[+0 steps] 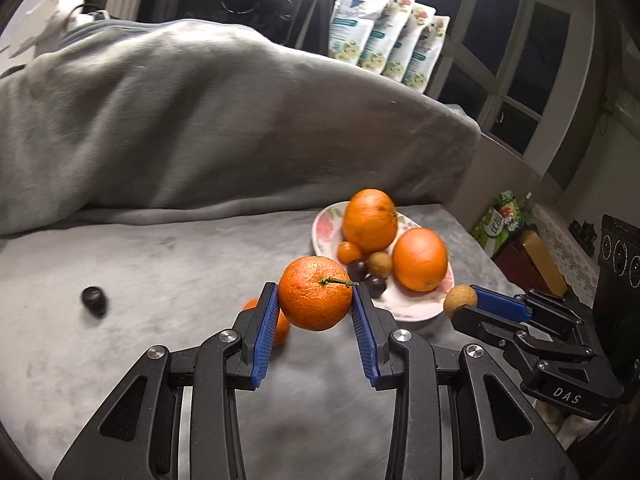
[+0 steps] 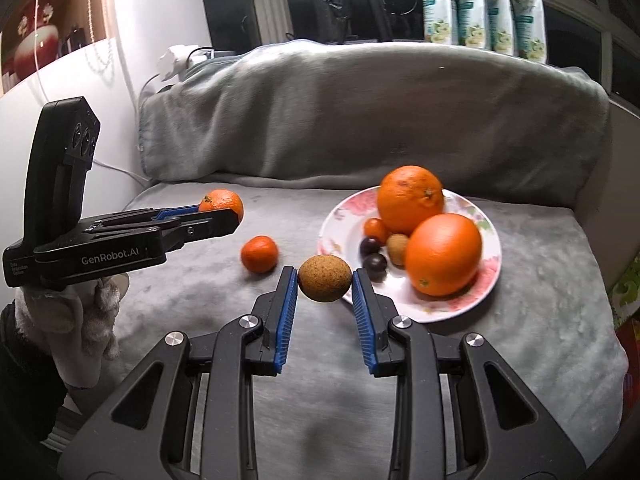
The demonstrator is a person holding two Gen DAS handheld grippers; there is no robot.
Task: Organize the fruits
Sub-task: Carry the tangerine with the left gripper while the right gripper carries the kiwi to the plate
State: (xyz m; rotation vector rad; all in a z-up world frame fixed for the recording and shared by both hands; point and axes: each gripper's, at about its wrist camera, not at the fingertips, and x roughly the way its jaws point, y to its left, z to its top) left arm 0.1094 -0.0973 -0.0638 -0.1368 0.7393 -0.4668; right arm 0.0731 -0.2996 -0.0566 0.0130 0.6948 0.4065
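My left gripper (image 1: 314, 289) is shut on a mandarin (image 1: 312, 308) with a green stem, held above the grey cushion. In the right wrist view that left gripper (image 2: 237, 216) shows at the left with the mandarin (image 2: 222, 203) at its tips. My right gripper (image 2: 324, 272) is shut on a small brown round fruit (image 2: 325, 280), close to the near-left rim of the flowered plate (image 2: 344, 216). The plate holds two large oranges (image 2: 410, 198) (image 2: 444, 254), a tiny orange, a brown fruit and two dark fruits. One small mandarin (image 2: 259, 254) and a dark fruit (image 1: 94, 300) lie loose on the cushion.
A grey blanket (image 2: 360, 112) covers the backrest behind the cushion. Several printed pouches (image 2: 484, 4) stand on the window ledge. A white wall with a plug and cable is at the left. Boxes (image 1: 532, 256) sit beyond the cushion's right edge.
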